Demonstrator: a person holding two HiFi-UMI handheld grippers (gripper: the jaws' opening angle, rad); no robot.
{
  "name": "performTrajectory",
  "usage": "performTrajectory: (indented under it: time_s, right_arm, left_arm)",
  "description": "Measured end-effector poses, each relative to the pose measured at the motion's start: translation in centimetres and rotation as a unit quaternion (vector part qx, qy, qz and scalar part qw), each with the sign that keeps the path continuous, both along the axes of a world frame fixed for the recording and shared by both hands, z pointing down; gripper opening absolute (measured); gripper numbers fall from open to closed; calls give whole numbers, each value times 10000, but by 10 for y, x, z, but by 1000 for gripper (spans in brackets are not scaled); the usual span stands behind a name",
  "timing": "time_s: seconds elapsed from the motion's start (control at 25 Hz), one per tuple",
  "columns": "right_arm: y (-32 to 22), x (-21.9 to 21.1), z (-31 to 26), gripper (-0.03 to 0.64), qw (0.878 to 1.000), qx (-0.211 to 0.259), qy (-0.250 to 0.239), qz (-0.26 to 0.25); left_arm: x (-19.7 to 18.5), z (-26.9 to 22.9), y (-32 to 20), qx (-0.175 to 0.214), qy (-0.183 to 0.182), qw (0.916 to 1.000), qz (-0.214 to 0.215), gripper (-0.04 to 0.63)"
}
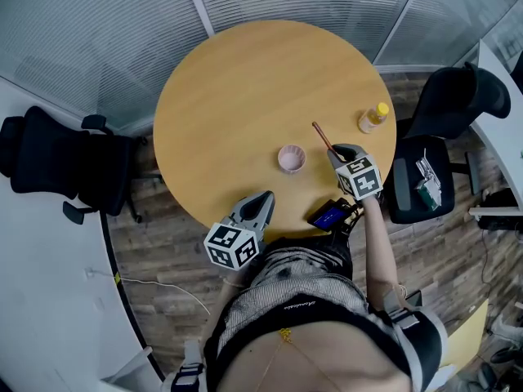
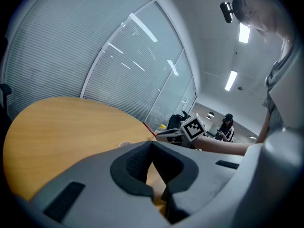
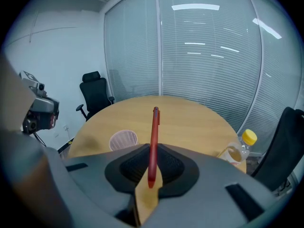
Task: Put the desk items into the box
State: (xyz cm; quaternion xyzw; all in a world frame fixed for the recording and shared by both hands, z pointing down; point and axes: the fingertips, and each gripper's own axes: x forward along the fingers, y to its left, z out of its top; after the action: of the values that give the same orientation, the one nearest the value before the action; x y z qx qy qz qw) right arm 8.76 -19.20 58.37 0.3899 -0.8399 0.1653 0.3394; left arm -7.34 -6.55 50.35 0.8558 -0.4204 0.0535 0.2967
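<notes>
Pen (image 3: 153, 141) is what my right gripper (image 3: 151, 167) has hold of. Its jaws are pinched on the red barrel close to the lower end, so most of the length pokes out past the tips towards the upper middle of the right gripper view. It is a light, stiff thing, and the smooth plastic is likely to be slippery. With so much overhang I judge it could swivel in the pads if I swing it fast. A hold nearer the middle would be steadier, though this one leaves a long free end to steer into a container.

In the head view the right gripper (image 1: 341, 152) sits at the right of the round table (image 1: 229, 96), tilted downward, with the pen (image 1: 323, 137) slanting up and to the left from it. A small pink mesh cup (image 1: 292, 158) stands just to its left — the only container I can see, so I take it for the box. A yellow-capped bottle (image 1: 374, 118) stands further right, near the table's edge.

My left gripper (image 1: 260, 202) waits at the lower middle, by the table's near edge, pointing almost level across the top. Its jaws appear to meet at the tips, and there is nothing between them.
</notes>
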Motion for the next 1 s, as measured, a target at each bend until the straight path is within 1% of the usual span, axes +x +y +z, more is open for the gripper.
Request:
performTrajectory:
  time_s: [0.28,0.6,0.76,1.0]
  right_arm:
    - [9,-10,-30,61,9995,164,-266,11]
    - [20,-17,-40,61,9993,232,-282,-79]
    - [23,-19,-36,61,9995,173,-230,-130]
    - [29,-27,-29,61,9994,41,-36,-349]
  left_arm:
    - [1,1,-2,-40,0,10000,-8,18]
    - [1,4,0,-86,20,10000,11,18]
    - [2,5,-2,-94,20,10000,16,18]
    - [5,5,-3,-92,2,9999,125,18]
